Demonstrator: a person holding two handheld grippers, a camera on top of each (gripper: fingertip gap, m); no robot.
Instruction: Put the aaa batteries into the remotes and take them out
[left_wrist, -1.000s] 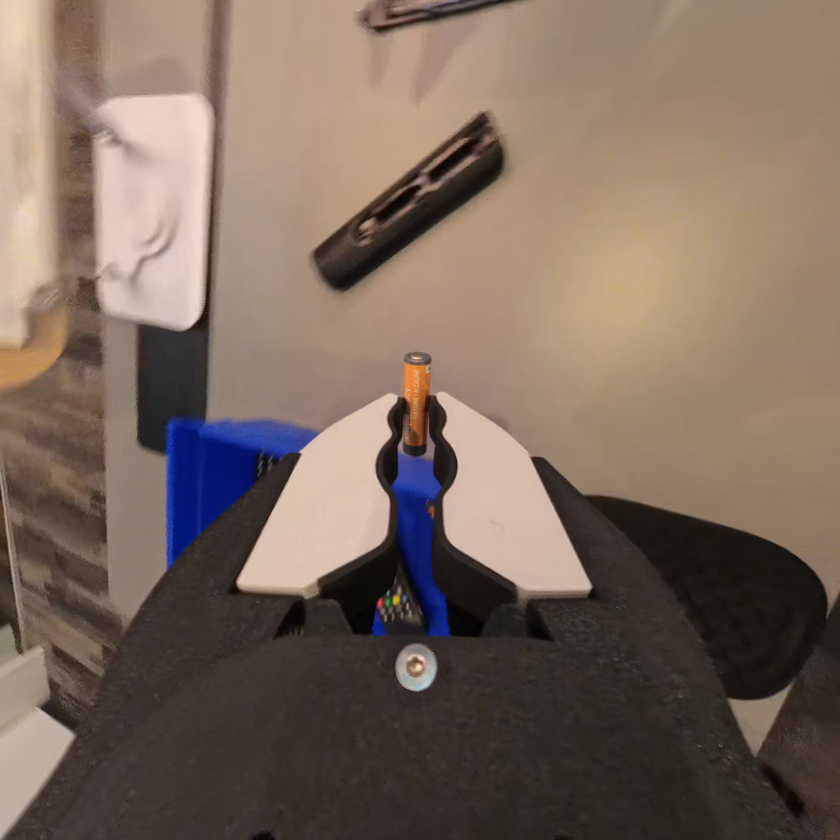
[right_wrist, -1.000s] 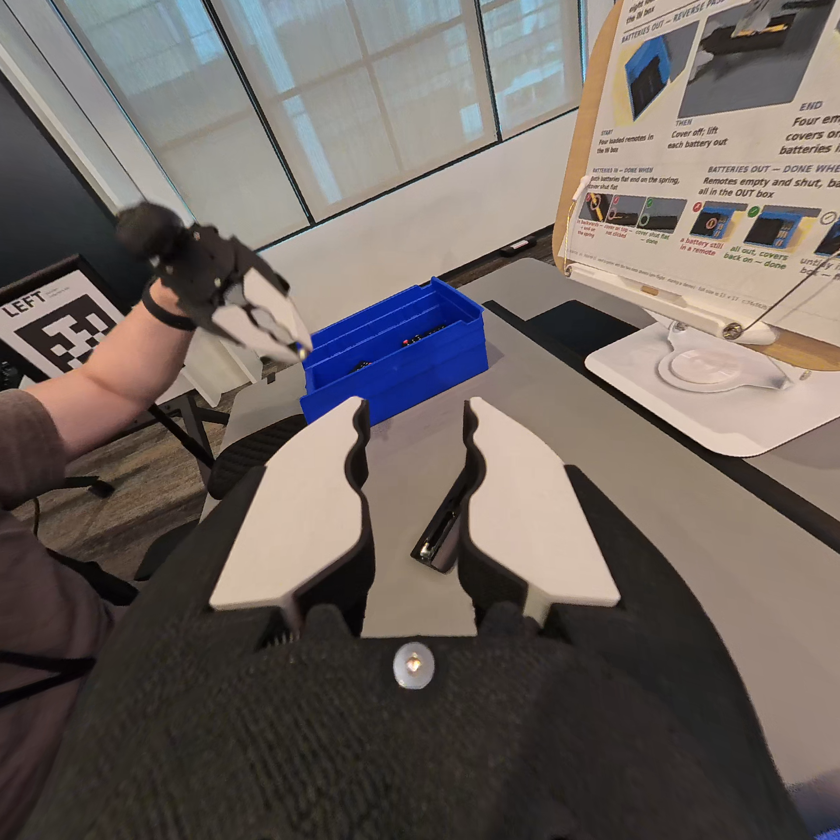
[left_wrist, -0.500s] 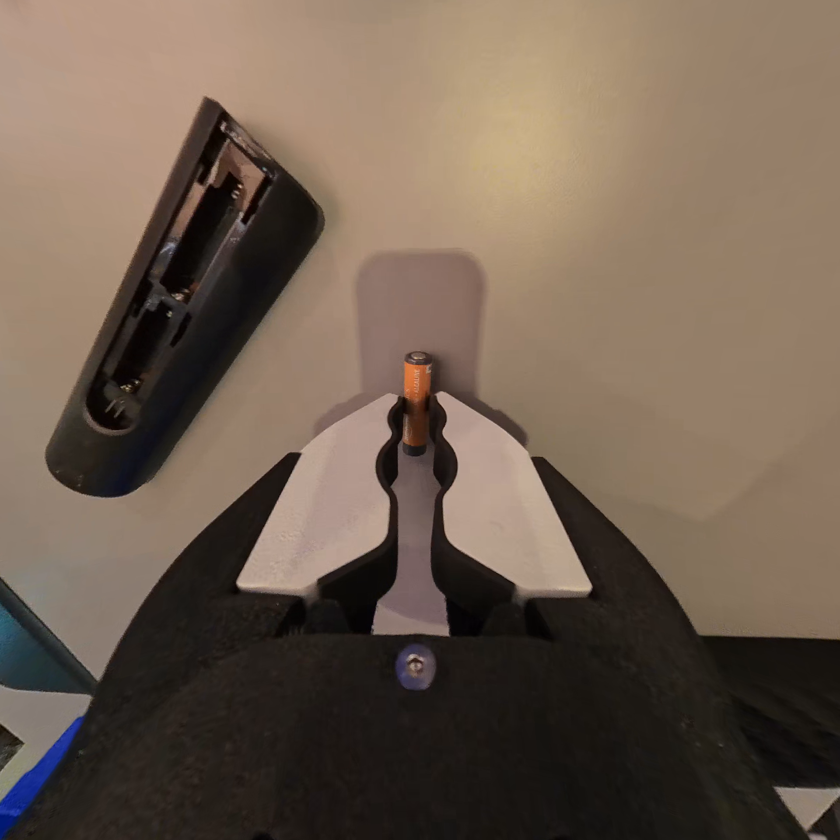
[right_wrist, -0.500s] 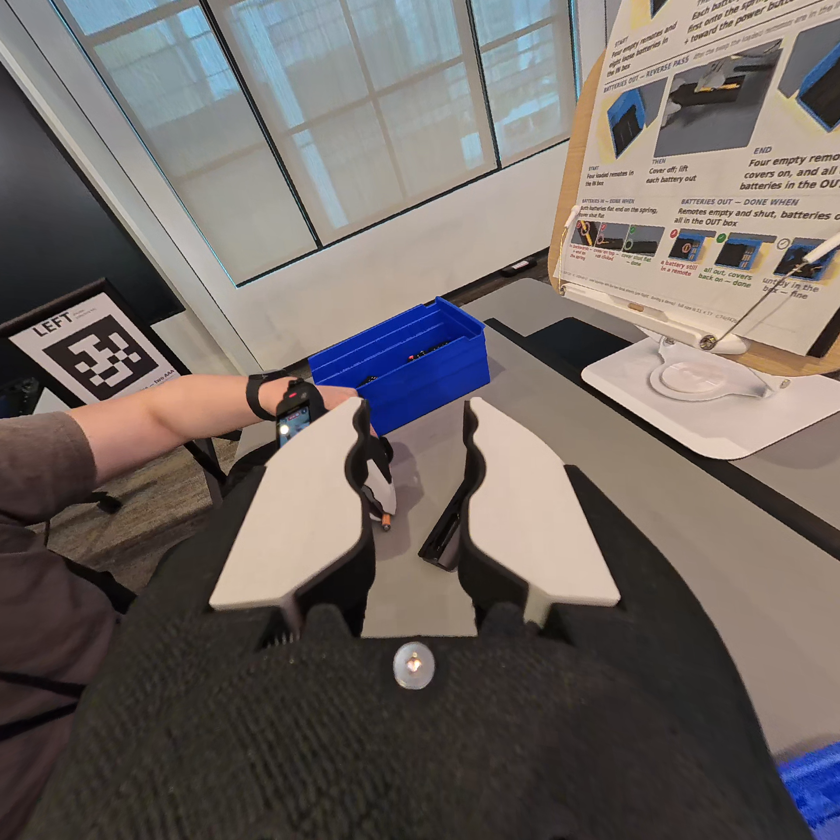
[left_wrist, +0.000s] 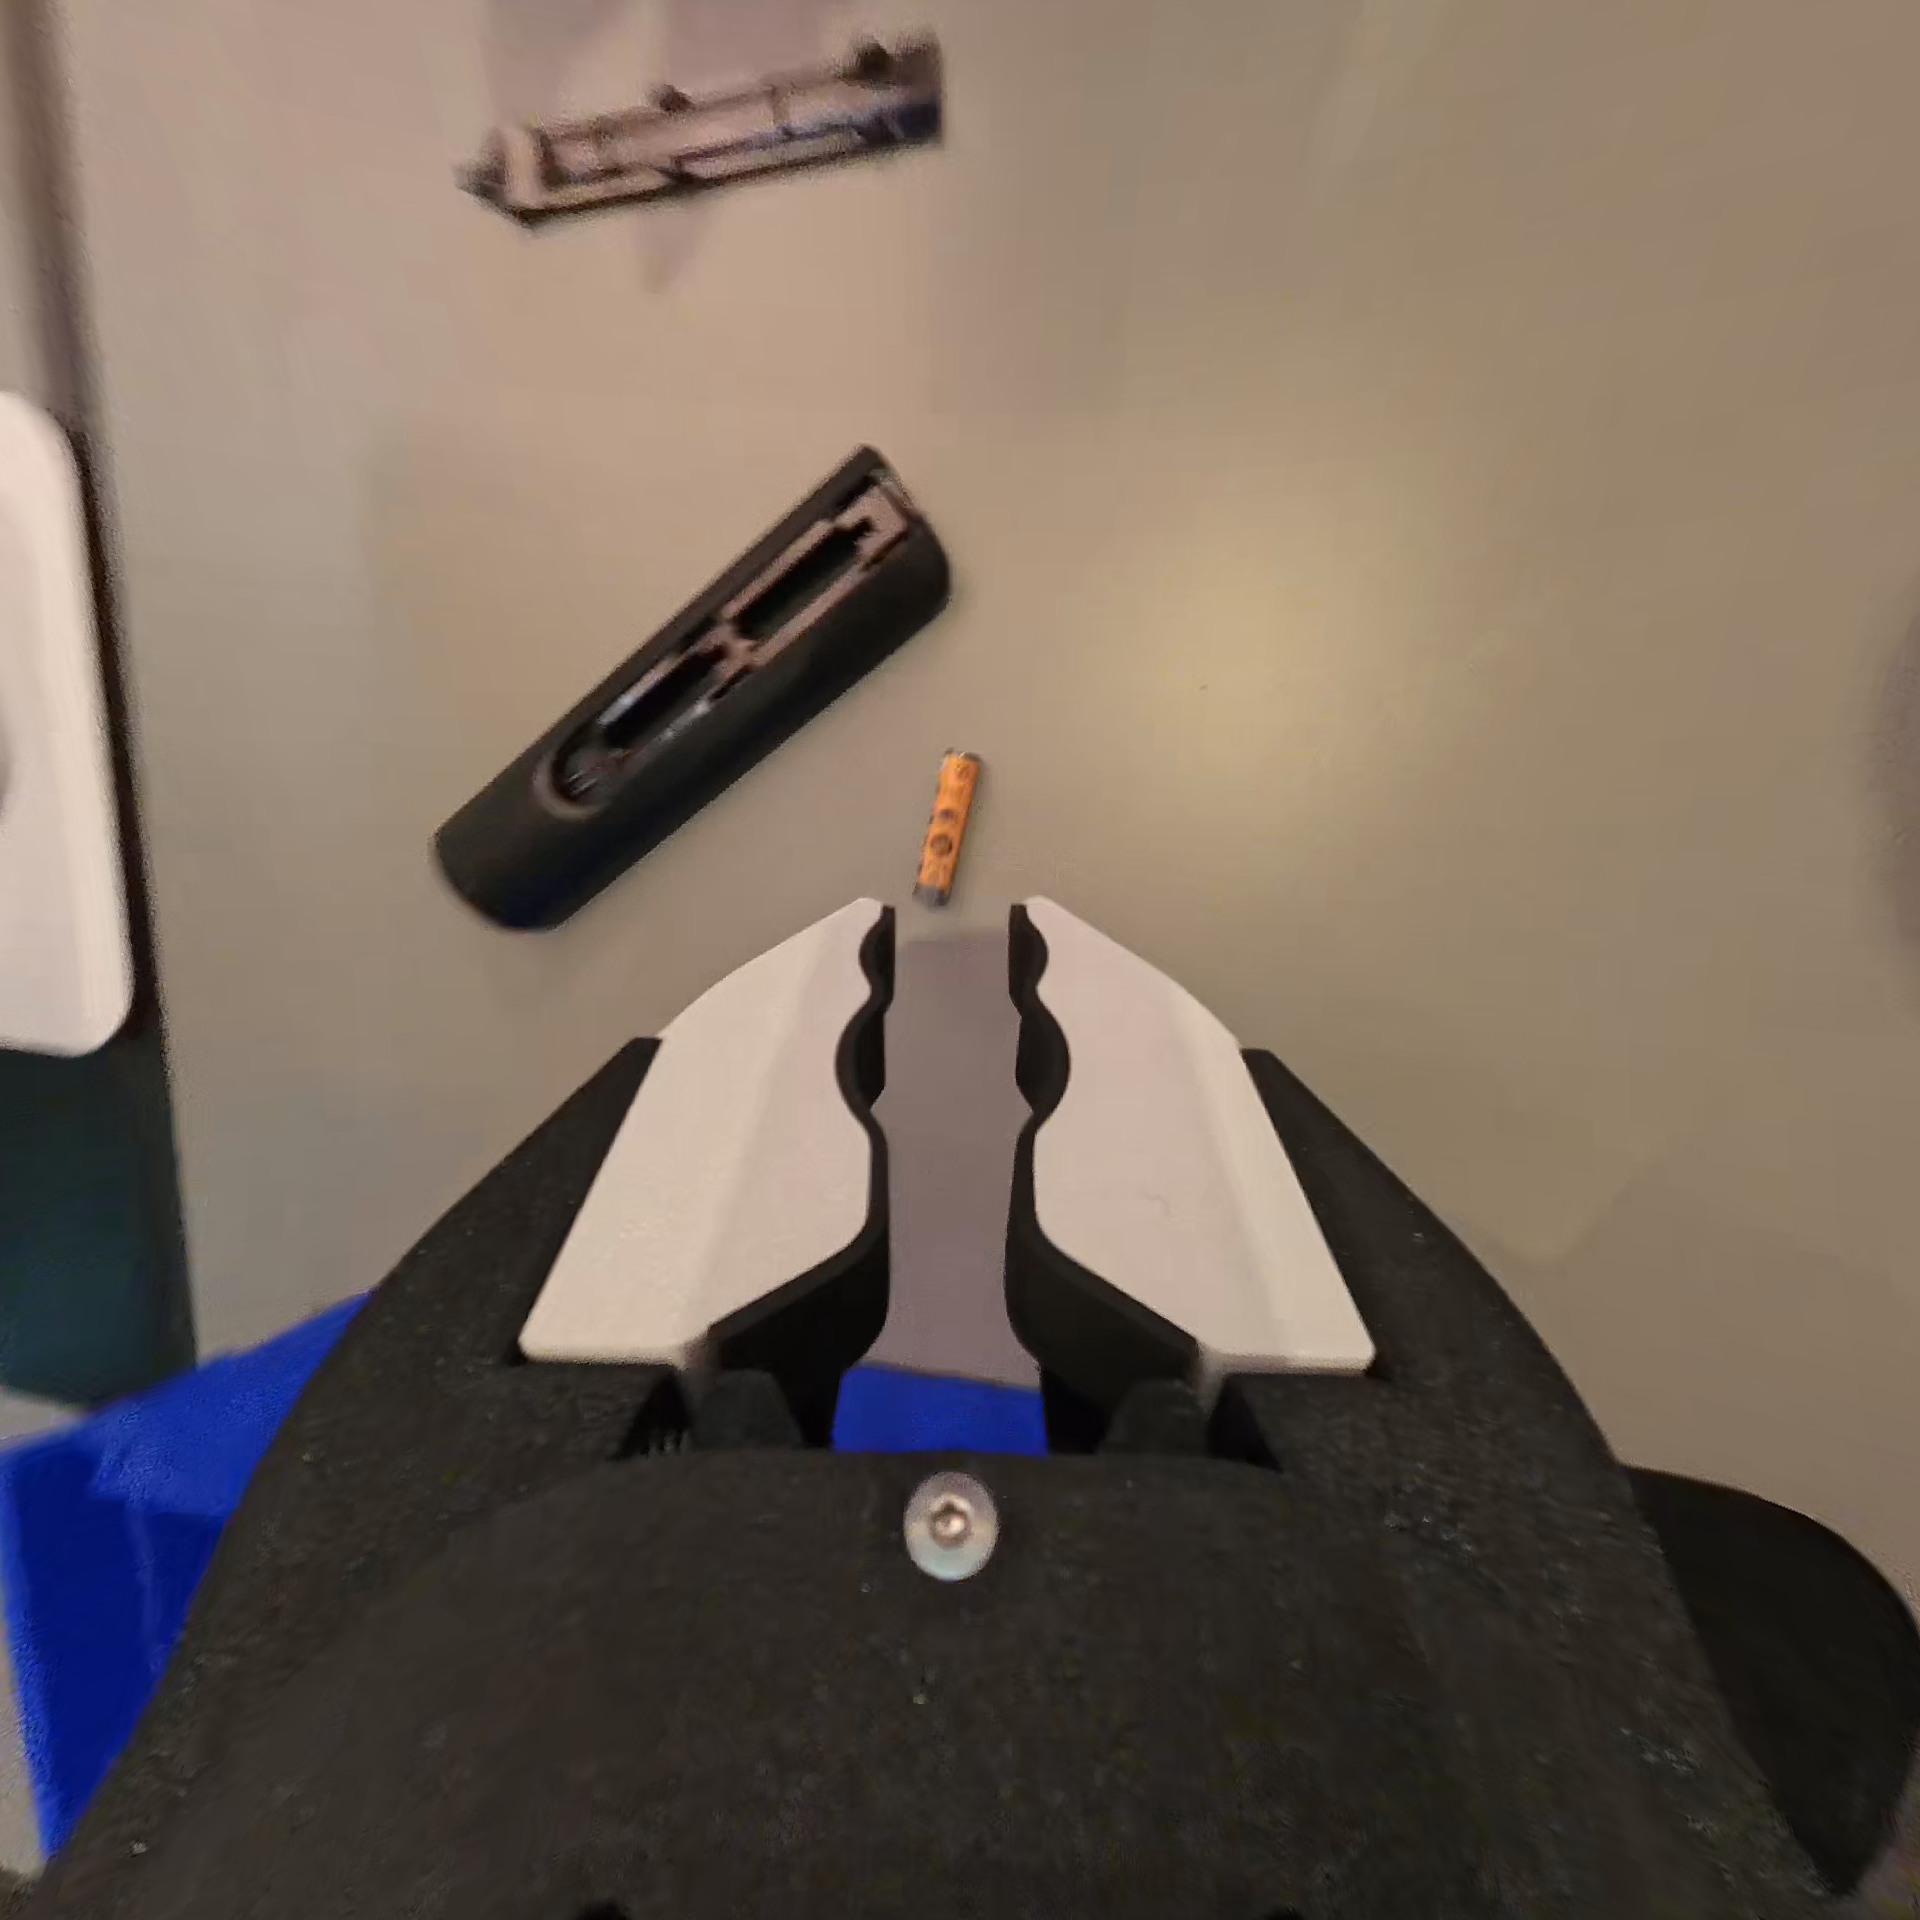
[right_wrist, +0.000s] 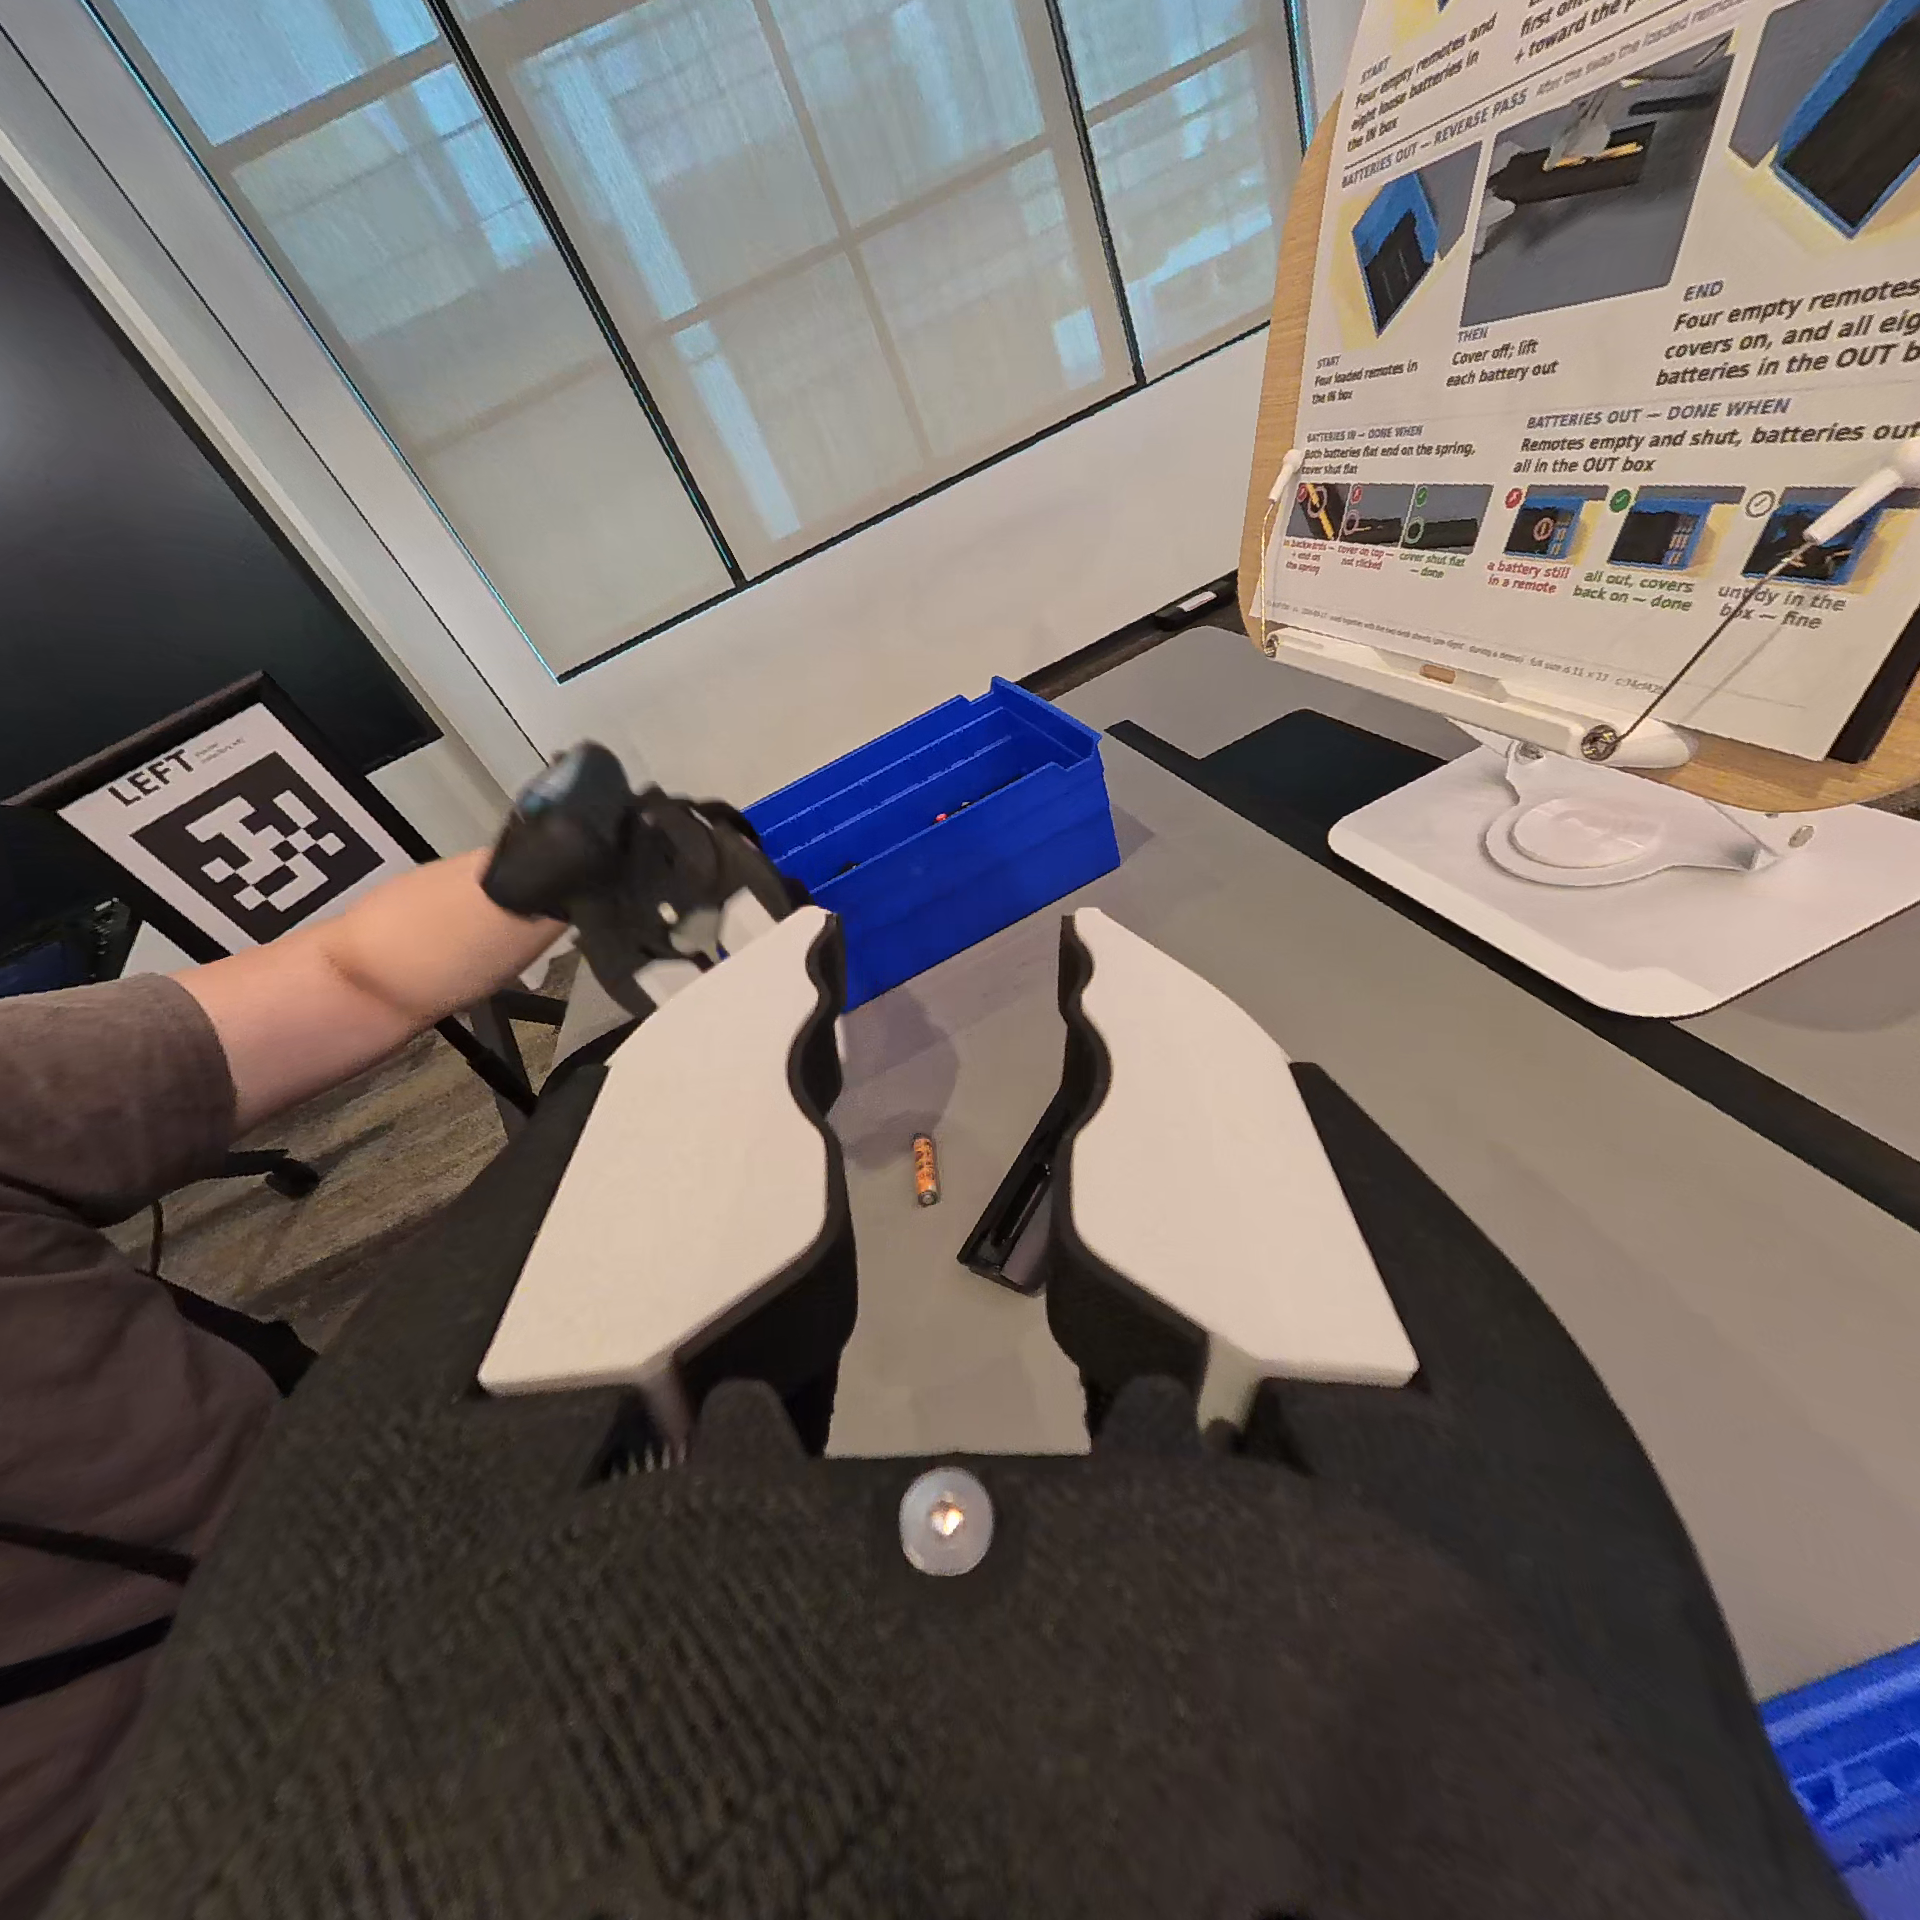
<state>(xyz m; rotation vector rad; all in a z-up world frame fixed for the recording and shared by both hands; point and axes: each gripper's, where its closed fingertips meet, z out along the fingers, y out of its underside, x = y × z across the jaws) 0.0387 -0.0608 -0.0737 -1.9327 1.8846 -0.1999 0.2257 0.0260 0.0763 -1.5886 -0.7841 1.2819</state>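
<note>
An orange AAA battery (left_wrist: 948, 826) lies loose on the grey table just ahead of my left gripper (left_wrist: 948, 914), which is open and empty above it. A black remote (left_wrist: 696, 691) lies face down to the battery's left, its battery bay uncovered and empty. In the right wrist view the battery (right_wrist: 925, 1169) lies between the fingers of my right gripper (right_wrist: 945, 935), which is open, empty and well above the table. The remote (right_wrist: 1013, 1216) is partly hidden behind its right finger. The left gripper (right_wrist: 665, 914) hovers blurred near the blue bin.
A blue bin (right_wrist: 935, 831) with small items stands at the table's far end. A board with pictures on a white stand (right_wrist: 1610, 883) is at the right. A second blue bin's corner (right_wrist: 1849, 1787) shows lower right. A dark flat piece (left_wrist: 707, 140) lies beyond the remote.
My left gripper held the battery upright, lowered it beside the remote, then opened and drew back; the battery now lies on the table. My right gripper stayed open and hardly moved.
</note>
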